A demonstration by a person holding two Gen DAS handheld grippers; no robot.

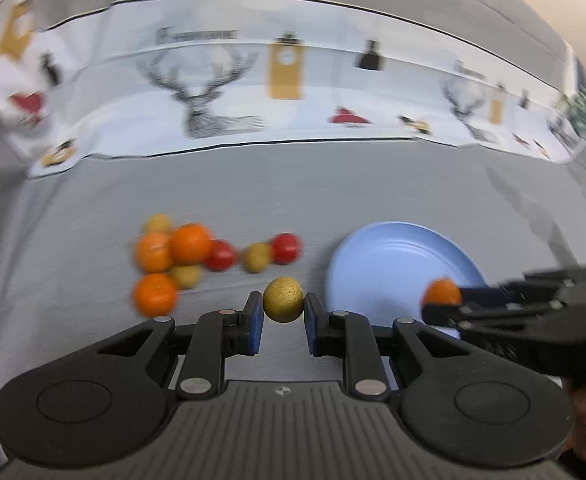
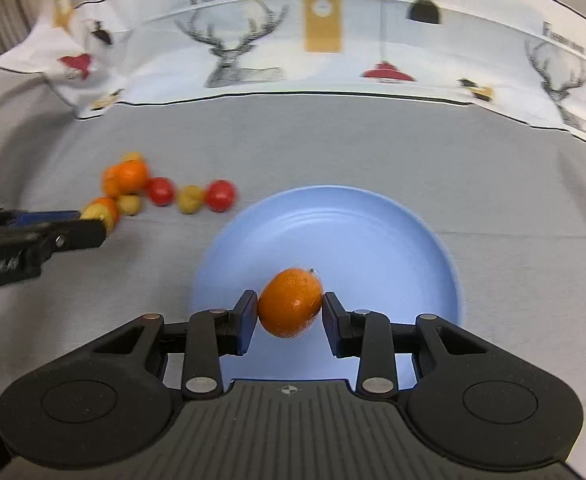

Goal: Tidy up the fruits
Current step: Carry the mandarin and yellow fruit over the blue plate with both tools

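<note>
right up close, the left gripper has its fingers pinching a small speckled yellow fruit, held just above the grey surface. the right gripper is pinching an orange between its fingers, and that one sits over the near part of the light blue plate. in the left wrist view you can see the right gripper coming in from the right side with the orange over the plate's near right edge.

a bit further out, left of the plate, there's a loose cluster of fruit lying on the surface: three oranges bunched together, a few yellow ones, and two red ones trailing toward the plate. it's blurry so i can't tell exactly which are touching.

at the back, a white cloth with deer and lamp prints runs across the surface.
</note>
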